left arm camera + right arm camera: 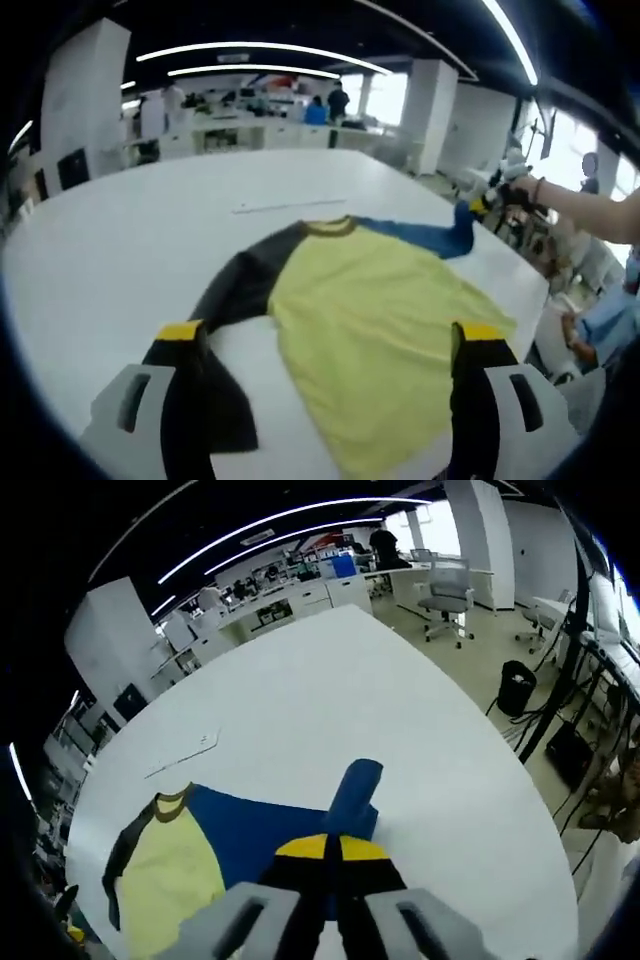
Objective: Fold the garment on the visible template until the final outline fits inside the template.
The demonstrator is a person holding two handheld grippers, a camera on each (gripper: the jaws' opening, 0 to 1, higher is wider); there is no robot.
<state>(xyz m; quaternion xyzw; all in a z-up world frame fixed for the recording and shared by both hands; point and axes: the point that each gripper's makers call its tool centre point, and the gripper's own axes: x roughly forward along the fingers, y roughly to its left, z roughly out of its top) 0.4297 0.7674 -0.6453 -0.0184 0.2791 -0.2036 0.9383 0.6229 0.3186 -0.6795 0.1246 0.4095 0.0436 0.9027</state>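
The right tool (325, 855), clamped on the blue sleeve (352, 788) at lower centre, looks mid-fold and should next carry it over the yellow shirt (375, 320) spread mid-frame on the white bench (150, 230), while the left tool (330, 340) hovers wide open.

Your garment (370, 330) runs off the left gripper view at six o'clock, so its hem is cut away, and the left hand-held gripper (330, 350) covers part of the dark sleeve at seven o'clock. In the right gripper view, your right hand-held gripper (331, 850) hides the blue cloth beneath it, and the garment's yellow part is cropped at seven o'clock. The thin strip (182, 755) on the bench (330, 690) is too small to identify.
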